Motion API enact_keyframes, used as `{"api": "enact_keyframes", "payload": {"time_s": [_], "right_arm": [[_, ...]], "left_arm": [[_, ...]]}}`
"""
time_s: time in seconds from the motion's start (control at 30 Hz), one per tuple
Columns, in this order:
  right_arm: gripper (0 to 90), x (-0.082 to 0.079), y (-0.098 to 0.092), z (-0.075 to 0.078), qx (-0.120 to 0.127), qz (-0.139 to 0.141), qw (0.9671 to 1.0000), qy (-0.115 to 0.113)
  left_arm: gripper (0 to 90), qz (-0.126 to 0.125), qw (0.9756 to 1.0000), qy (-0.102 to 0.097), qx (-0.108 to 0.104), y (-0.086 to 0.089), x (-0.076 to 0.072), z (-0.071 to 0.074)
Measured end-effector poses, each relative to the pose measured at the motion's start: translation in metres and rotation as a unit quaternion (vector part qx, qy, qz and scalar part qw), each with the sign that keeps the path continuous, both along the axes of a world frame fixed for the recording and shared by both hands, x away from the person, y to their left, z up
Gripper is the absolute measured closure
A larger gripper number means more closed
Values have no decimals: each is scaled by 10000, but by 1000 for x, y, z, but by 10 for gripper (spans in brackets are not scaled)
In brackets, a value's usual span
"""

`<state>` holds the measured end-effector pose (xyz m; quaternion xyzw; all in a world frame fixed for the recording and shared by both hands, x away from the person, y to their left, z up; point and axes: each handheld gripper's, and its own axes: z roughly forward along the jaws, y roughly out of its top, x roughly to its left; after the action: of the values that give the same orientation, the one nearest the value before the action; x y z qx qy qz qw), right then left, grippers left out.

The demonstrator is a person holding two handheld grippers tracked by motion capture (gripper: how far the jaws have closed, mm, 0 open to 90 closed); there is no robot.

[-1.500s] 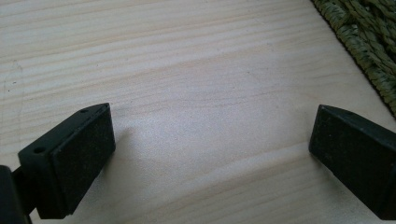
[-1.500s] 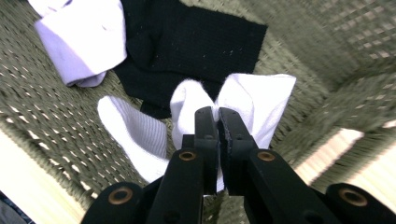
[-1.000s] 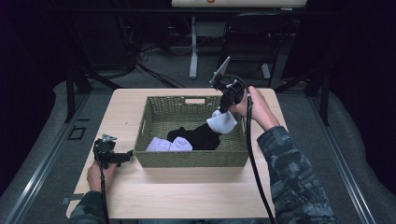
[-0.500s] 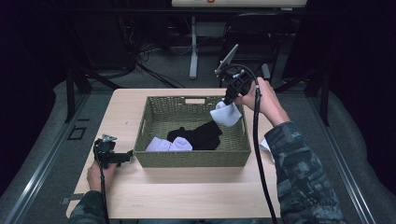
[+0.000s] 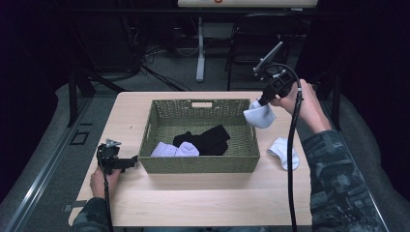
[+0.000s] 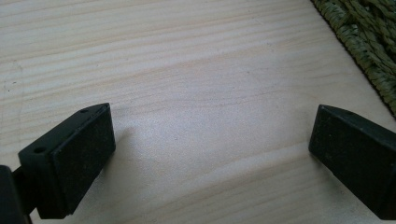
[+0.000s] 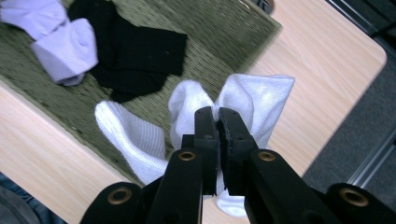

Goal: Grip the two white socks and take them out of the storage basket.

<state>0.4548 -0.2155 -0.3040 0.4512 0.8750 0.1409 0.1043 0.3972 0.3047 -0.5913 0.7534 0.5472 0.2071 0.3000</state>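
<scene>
Hanging from the right tool [image 5: 263, 100], a white sock [image 5: 259, 115] droops in the air beside the basket's [image 5: 203, 164] right wall, above the surface [image 5: 193, 198]. The right gripper view shows the two black jaws of this tool [image 7: 217, 114] pressed together on a fold of that sock [image 7: 252, 100], with cloth bulging out on both sides of the tips and trailing down below them. The right hand [image 5: 302, 99] holds the tool high, over the far right corner of the surface, and its cable runs down along the sleeve.

Inside the basket lie a black sock [image 5: 205, 139] near the middle and a pale sock [image 5: 174, 150] against the near wall, touching the black one. From the right gripper view these two appear at the upper left, the pale sock [image 7: 56, 42] bunched beside the black sock [image 7: 130, 51] on the woven floor of the basket [image 7: 210, 28].

Another white sock [image 5: 285, 152] lies flat on the surface to the right of the basket, just beside its near right corner.

The left tool [image 5: 126, 162] rests low at the left edge of the surface, held by the left hand [image 5: 104, 181], its tips pointing toward the basket's near left corner and close to it. In the left gripper view its jaws stand wide apart with bare wood [image 6: 196, 107] between them and nothing held; a corner of the basket [image 6: 369, 42] shows at the upper right.
</scene>
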Motion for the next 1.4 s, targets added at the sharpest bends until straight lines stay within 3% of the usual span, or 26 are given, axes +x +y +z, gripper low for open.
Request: {"api": "enact_keyframes", "payload": {"time_s": [0.17, 0.33, 0.5, 0.57, 0.63, 0.8, 0.83, 0.87, 0.9, 0.93, 1.0, 1.03, 1.1, 1.13, 1.17, 1.4], "right_arm": [[868, -1, -35, -11, -49, -319, 9994, 83], [868, -2, -53, -23, -76, -520, 9985, 167], [868, 0, -72, -52, -97, -703, 9968, 355], [868, 0, -74, -59, -78, -744, 9965, 367], [868, 1, -80, -79, -51, -891, 9951, 415], [867, 4, -87, -104, -79, -1000, 9935, 536], [867, 5, -88, -118, -79, -1086, 9925, 563], [867, 5, -88, -118, -79, -1086, 9925, 563], [865, 7, -89, -132, -57, -1141, 9915, 617], [865, 7, -89, -132, -57, -1141, 9915, 617], [863, 10, -90, -153, -57, -1224, 9905, 621], [863, 10, -90, -153, -57, -1224, 9905, 621], [860, 14, -93, -167, -48, -1208, 9898, 755], [860, 14, -93, -167, -48, -1208, 9898, 755], [859, 15, -92, -177, 71, -1342, 9885, 686], [841, 18, -91, -190, 136, -1424, 9873, 686]], "left_arm": [[0, 2, 10000, -1, -3, 0, 0, 0], [0, 2, 10000, -1, -3, 0, 0, 0], [0, 1, 10000, -1, -2, 0, 0, 0], [0, 1, 10000, 0, -1, 0, 0, 0], [0, 1, 10000, -1, -3, 0, 0, 0], [0, 1, 10000, -1, -2, 0, 0, 0], [0, 1, 10000, 0, -2, 0, 0, 0], [0, 1, 10000, 0, -2, 0, 0, 0], [0, 0, 10000, 0, -1, 0, 0, 0], [0, 0, 10000, 0, -1, 0, 0, 0], [0, 1, 10000, 0, -3, 0, 0, 0], [0, 1, 10000, 0, -3, 0, 0, 0], [0, 1, 10000, 0, -3, 0, 0, 0], [0, 1, 10000, 0, -3, 0, 0, 0], [0, 1, 10000, -1, -2, 0, 0, 0], [0, 1, 10000, -1, -3, 0, 0, 0]]}}
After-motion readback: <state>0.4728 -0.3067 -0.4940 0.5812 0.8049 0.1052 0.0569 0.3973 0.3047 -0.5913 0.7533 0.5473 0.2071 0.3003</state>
